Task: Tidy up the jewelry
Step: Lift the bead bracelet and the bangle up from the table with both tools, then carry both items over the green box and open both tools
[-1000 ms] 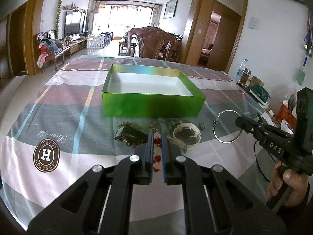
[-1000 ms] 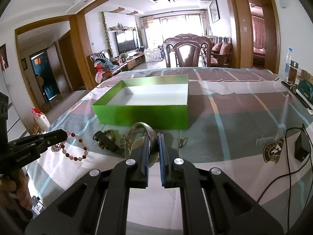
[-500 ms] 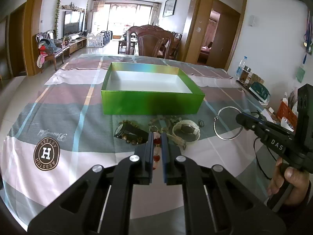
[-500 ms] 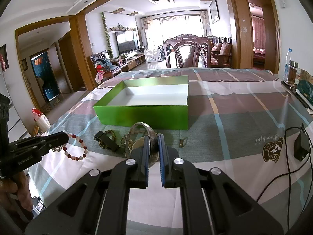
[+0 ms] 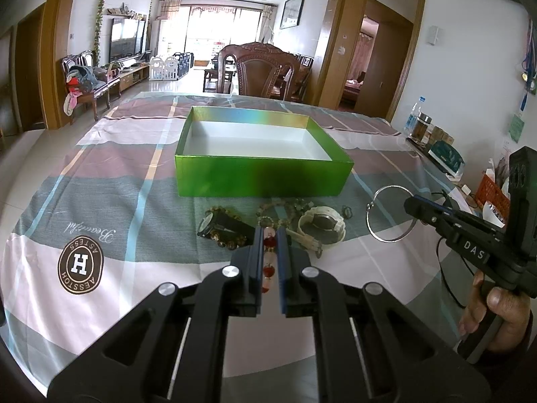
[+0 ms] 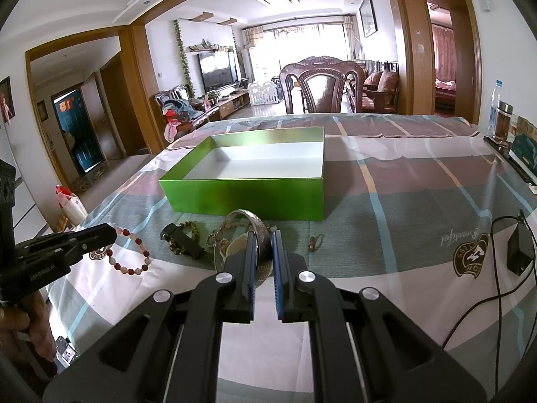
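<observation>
Box: green box (image 5: 261,176) with a white inside stands open on the bench (image 5: 100,201), nothing in it.
Left claw: left claw (image 5: 270,235) is clamped on a bracelet (image 6: 129,252) of red and pale beads, which hangs from its tip clear of the cloth, near the pile and short of the box.
Right claw: right claw (image 6: 263,240) pinches a bangle (image 5: 391,213), a silver ring held upright above the bench, to the right of the pile and in front of the box's right corner.
Pile: black watch (image 5: 223,226) lying on a brown bead string, a white watch (image 5: 322,225) just beside it and a pale bead strand behind both, all on the bench just in front of the box.
Small piece: ring (image 6: 313,242) lies alone on the cloth, right of the pile.
Cable: black cable (image 6: 496,285) with a small black block lies at the bench's right side.
</observation>
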{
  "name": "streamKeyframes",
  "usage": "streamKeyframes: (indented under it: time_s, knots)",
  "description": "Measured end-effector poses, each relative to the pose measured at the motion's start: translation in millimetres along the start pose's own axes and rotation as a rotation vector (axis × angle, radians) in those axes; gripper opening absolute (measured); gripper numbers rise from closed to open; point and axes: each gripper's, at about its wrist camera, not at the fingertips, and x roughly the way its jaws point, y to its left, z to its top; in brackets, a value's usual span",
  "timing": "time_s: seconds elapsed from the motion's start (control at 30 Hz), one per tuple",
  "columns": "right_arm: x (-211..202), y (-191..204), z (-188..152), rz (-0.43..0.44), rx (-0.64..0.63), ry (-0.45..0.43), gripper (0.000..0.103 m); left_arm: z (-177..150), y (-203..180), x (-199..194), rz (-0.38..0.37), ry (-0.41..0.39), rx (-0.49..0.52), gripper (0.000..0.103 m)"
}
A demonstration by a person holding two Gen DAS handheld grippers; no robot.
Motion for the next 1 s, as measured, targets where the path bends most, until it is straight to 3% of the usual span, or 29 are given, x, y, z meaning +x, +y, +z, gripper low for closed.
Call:
streamKeyframes:
  time_s: [0.27,0.53,0.77,1.0]
  knots:
    - [3.9,-1.5,11.1,0.008,-0.009,-0.023,0.009,16.6,0.2,2.9,-0.005,-0.014,0.012,0.008]
    - [24.3,-7.7,75.2,0.001,-0.044,-0.085,0.009,85.1,0.4,7.7,-0.011,-0.077,0.058,0.008]
    - [86.8,-15.8,112.6,-0.003,-0.026,-0.054,0.009,149.5,13.3,57.5,0.036,-0.084,0.061,0.008]
    - [141.4,-25.6,111.7,-0.03,0.0,0.017,0.01,165.4,37.3,131.1,0.077,0.014,0.012,0.008]
